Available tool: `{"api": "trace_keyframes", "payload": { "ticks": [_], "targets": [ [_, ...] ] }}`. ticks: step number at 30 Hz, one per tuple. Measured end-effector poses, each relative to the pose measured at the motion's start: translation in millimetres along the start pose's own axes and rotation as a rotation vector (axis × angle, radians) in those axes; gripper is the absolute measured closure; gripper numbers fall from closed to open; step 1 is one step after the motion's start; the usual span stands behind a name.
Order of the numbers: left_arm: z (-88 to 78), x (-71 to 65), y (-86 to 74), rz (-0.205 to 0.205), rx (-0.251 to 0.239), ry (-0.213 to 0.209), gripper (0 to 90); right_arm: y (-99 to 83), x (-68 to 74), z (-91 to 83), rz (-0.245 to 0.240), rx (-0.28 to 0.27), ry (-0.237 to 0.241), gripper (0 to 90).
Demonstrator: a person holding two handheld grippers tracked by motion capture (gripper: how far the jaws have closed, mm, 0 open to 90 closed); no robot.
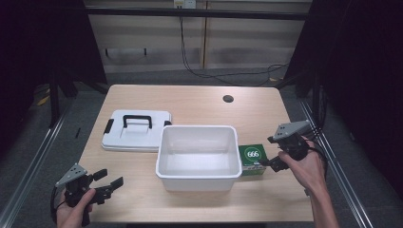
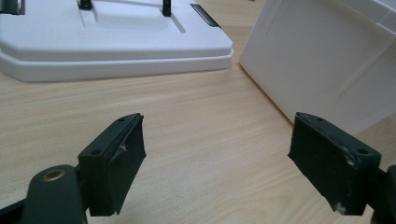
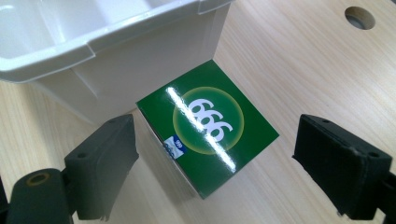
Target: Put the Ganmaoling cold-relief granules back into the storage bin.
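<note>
Green glossy cardboard box [image 3: 208, 128] sits just beside the white plastic tub [image 1: 198, 156]; your right gripper [image 3: 212, 163] straddles it wide open, seemingly untouched, while your left gripper [image 2: 215, 163] gapes empty near that tub.

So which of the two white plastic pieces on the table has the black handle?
The flat white plastic lid, lying left of the open white plastic tub, has the black handle on top. The tub has none, only bare walls and rim.

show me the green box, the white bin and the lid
green box [image 3: 208, 126], right gripper view, on its top face by the 666
white bin [image 1: 198, 175], high view, on its front rim
lid [image 1: 138, 121], high view, on its black handle
</note>
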State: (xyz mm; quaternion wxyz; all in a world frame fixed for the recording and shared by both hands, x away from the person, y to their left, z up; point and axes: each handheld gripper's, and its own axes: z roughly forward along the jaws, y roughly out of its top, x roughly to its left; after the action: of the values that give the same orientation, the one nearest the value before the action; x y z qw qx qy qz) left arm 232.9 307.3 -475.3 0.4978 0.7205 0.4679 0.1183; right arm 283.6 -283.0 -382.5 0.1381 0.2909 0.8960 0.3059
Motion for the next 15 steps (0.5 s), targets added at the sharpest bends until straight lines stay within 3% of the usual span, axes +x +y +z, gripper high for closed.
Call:
{"api": "trace_keyframes", "payload": {
  "ticks": [3, 15],
  "targets": [
    [0.2, 0.0, -0.1, -0.002, 0.000, -0.002, 17.8, 9.3, -4.9, 4.1, -0.066, 0.040, 0.012, 12.0],
    [0.2, -0.3, 0.0, -0.001, 0.002, -0.006, 17.8, 30.9, -10.6, 16.6, -0.178, 0.154, 0.069, 11.0]
  ]
}}
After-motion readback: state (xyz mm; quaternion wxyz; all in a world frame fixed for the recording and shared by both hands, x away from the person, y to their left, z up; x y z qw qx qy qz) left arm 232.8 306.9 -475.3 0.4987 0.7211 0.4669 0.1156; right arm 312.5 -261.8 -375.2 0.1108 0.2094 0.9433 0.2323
